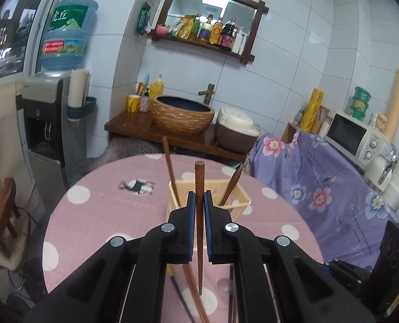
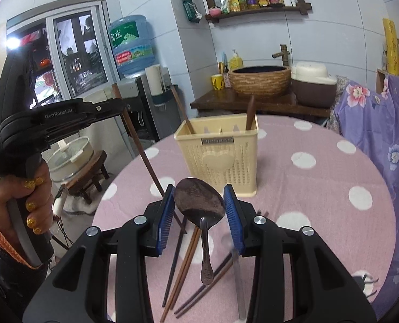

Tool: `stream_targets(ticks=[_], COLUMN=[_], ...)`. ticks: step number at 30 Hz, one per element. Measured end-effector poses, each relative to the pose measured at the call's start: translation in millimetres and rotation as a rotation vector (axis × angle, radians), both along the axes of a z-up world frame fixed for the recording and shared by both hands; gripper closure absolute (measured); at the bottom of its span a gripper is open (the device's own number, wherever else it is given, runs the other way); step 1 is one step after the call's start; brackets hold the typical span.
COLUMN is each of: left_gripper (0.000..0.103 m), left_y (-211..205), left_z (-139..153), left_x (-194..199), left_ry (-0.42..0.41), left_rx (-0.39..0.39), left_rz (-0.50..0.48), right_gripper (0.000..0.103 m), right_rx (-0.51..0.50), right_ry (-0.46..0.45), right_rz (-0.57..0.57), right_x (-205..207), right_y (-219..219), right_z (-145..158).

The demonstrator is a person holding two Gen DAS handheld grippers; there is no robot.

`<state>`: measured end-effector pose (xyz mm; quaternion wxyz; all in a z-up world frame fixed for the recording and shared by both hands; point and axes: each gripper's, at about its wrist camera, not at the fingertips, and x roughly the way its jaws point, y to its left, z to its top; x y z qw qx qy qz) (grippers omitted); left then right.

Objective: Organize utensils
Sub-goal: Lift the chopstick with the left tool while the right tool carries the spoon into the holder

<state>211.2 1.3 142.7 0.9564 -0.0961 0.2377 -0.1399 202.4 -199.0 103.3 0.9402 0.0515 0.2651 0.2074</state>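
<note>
The left gripper (image 1: 199, 202) is pinching a wooden chopstick (image 1: 198, 215) upright, suited to dropping into the cream utensil basket (image 2: 218, 158). The right gripper's (image 2: 199, 210) fingers are clasping a metal spoon (image 2: 199, 202) by its bowl. Loose chopsticks (image 2: 183, 263) are lying nearer than the basket on the polka-dot surface (image 2: 320, 188); a basin (image 2: 261, 80) is sitting beyond.

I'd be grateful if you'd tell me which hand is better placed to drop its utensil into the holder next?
Probably left. Its jaws are shut on a chopstick held upright just before the holder. The right holds a spoon by its bowl, handle hanging down, short of the holder.
</note>
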Motion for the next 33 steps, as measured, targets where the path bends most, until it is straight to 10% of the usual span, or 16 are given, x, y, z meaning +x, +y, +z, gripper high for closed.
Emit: stream_targets(ticks=[12, 33], left_gripper=[0.095, 0.096], left_y=[-23.8, -34.7], left_z=[102.2, -40.5], left_x=[55.2, 96.8], left_ry=[-0.163, -0.015], left_rx=[0.016, 0.073], left_rz=[0.089, 0.149], right_gripper=[0.065, 0.065], right_rx=[0.003, -0.080], right_ry=[-0.227, -0.043], right_rz=[-0.156, -0.237], right_x=[104.6, 166.8], right_y=[13.9, 20.7], right_z=[113.6, -30.7])
